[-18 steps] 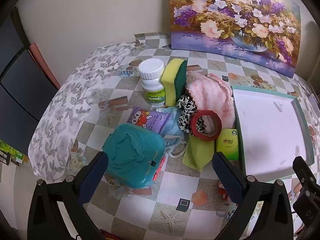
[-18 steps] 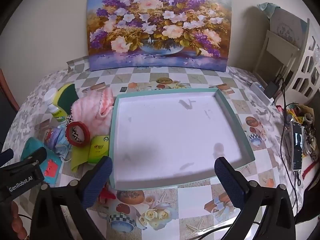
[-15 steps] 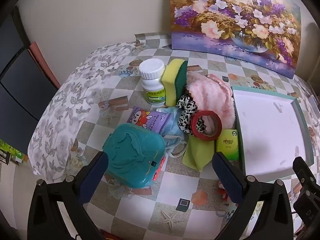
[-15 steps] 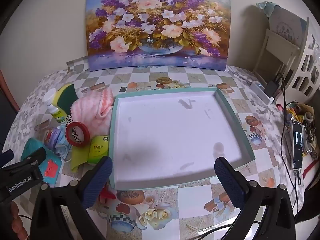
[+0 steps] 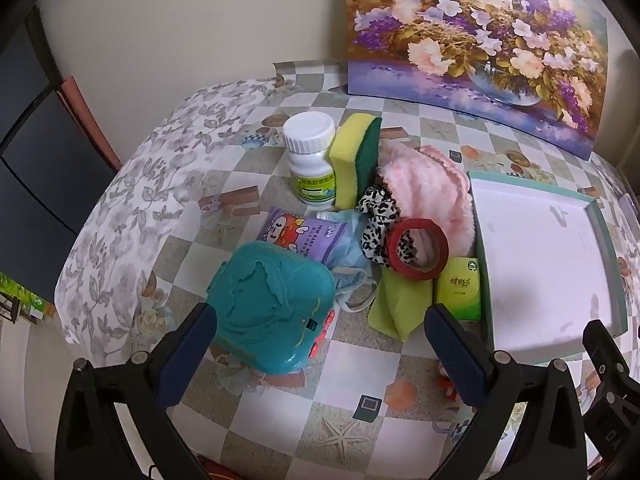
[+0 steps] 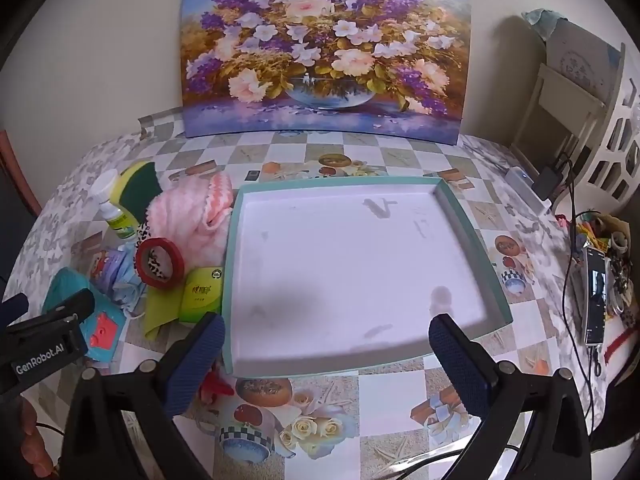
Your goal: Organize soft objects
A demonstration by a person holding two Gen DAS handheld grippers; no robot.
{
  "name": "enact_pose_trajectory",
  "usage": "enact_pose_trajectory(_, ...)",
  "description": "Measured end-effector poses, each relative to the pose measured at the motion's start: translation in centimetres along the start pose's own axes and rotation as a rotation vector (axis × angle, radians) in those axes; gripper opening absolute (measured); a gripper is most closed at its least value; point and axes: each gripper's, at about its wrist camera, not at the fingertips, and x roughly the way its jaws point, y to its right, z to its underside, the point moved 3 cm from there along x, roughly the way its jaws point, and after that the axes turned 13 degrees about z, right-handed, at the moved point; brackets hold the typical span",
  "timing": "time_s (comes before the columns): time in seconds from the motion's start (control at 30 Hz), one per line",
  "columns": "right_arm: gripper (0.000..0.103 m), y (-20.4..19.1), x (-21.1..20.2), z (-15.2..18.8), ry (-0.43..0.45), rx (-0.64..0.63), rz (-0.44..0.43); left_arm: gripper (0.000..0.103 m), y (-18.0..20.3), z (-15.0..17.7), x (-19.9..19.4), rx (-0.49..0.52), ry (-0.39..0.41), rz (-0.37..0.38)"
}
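Pink towel (image 5: 428, 188) beside tray (image 5: 596, 216) (bare, maybe smudged); both grippers' jaws wide.

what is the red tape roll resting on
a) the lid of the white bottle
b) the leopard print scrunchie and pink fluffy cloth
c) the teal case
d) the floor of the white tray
b) The red tape roll leans on the leopard print scrunchie and pink fluffy cloth; the scrunchie's spots show through its hole, and it sits left of the tray, apart from the white bottle and teal case.
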Motion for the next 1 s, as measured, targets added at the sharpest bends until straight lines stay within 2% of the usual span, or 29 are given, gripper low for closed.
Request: enact_pose_trajectory(1.0, 0.103, -0.4, -0.21, 0.12, 0.007, -0.015, 0.002, 0.103, -0.33, 0.13, 0.19, -0.021, -0.008, 0.003)
